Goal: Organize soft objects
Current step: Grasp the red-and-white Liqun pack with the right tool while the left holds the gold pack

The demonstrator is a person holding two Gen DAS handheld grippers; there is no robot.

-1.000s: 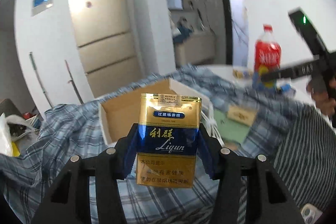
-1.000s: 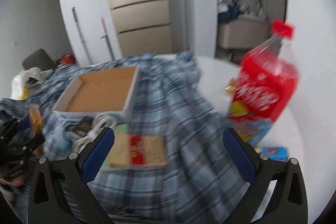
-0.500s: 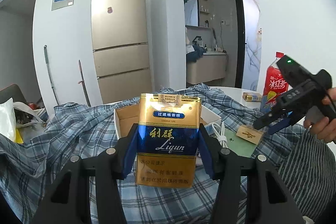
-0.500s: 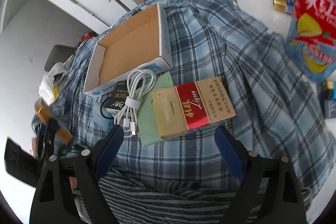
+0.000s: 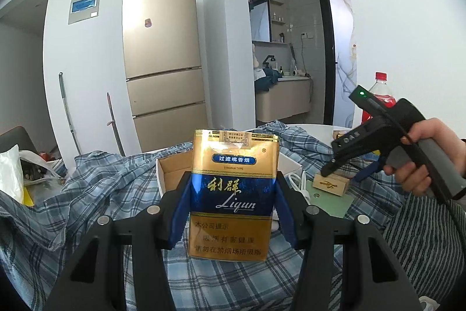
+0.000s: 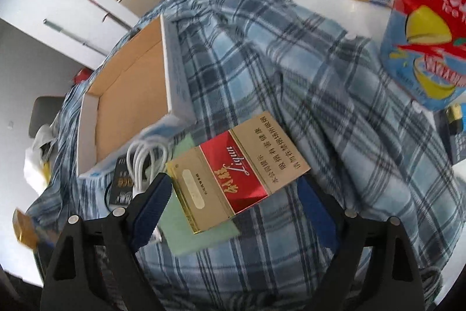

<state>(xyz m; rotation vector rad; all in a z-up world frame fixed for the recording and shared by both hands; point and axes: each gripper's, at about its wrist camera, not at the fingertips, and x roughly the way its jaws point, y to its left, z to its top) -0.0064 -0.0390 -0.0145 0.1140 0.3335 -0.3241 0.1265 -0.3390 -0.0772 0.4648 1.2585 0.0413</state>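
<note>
Plaid cloth [image 6: 291, 54] covered the counter; right hand-held gripper [image 6: 233, 203], jaws just narrowed but still wide, had dropped over the red pack [image 6: 238, 168], while left hand-held gripper [image 5: 233, 209] clamped the blue-gold pack [image 5: 233, 194] before the cardboard tray [image 6: 128, 95].

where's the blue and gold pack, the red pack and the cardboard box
blue and gold pack [image 5: 233, 194], left wrist view, blue band on its front
red pack [image 6: 236, 174], right wrist view, red stripe on top
cardboard box [image 6: 131, 95], right wrist view, brown inner floor

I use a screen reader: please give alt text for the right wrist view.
The open right gripper hangs over a red-and-gold cigarette pack lying on a green card atop blue plaid cloth, beside an empty cardboard box.
</note>
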